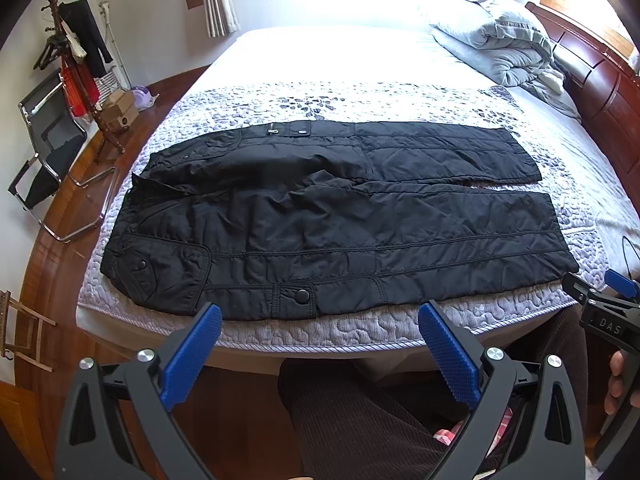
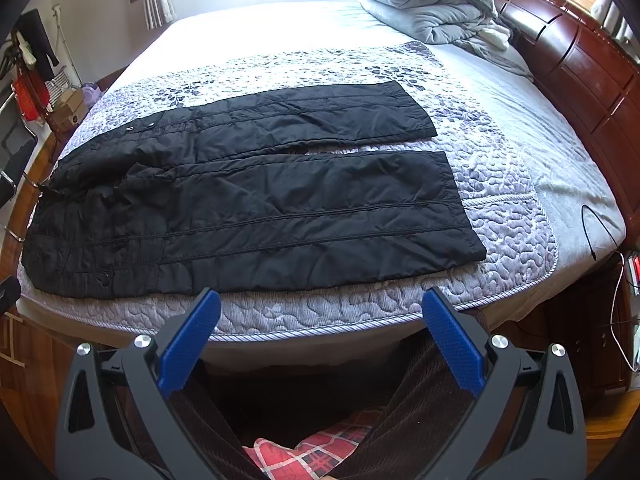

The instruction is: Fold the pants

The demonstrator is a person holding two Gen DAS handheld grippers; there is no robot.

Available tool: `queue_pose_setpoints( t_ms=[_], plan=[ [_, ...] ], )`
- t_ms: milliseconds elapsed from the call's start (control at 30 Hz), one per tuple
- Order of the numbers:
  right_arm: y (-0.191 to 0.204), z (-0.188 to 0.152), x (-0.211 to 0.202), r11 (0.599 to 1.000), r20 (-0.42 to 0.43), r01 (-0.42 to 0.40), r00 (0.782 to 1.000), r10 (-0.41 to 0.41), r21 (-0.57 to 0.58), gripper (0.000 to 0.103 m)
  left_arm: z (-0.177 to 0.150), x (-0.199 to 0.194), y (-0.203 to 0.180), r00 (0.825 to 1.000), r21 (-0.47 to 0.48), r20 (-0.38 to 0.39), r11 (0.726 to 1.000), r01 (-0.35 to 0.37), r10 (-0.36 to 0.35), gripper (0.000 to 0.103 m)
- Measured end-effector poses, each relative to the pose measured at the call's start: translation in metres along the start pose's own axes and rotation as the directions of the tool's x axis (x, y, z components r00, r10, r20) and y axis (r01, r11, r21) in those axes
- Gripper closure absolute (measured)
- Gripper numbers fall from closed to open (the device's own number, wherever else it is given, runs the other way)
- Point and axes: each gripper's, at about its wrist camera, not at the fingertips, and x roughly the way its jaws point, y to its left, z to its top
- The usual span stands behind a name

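Black quilted pants (image 1: 320, 220) lie spread flat across the near end of the bed, waist to the left, both legs pointing right with a narrow gap between them. They also show in the right wrist view (image 2: 256, 196). My left gripper (image 1: 320, 320) is open and empty, hovering at the bed's near edge just short of the pants' lower side. My right gripper (image 2: 320, 304) is open and empty, also at the near edge, toward the leg ends. The right gripper also shows at the right edge of the left wrist view (image 1: 612, 300).
The bed (image 1: 360, 332) has a purple patterned quilt. A folded grey duvet (image 1: 492, 36) lies at the far right by the wooden headboard (image 1: 600, 80). A coat rack (image 1: 80, 72), chair (image 1: 44, 160) and boxes stand left. A black cable (image 2: 596, 228) lies right.
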Motion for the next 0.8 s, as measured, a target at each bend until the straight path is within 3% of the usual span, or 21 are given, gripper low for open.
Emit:
queue_pose_setpoints(
  t_ms=[800],
  plan=[
    [-0.001, -0.0005, 0.0048, 1.0, -0.015, 0.0, 1.0, 0.0, 0.001, 0.002, 0.0008, 0.0005, 0.0006, 1.0, 0.0, 0.001, 1.0, -0.002, 0.002, 0.004]
  ],
)
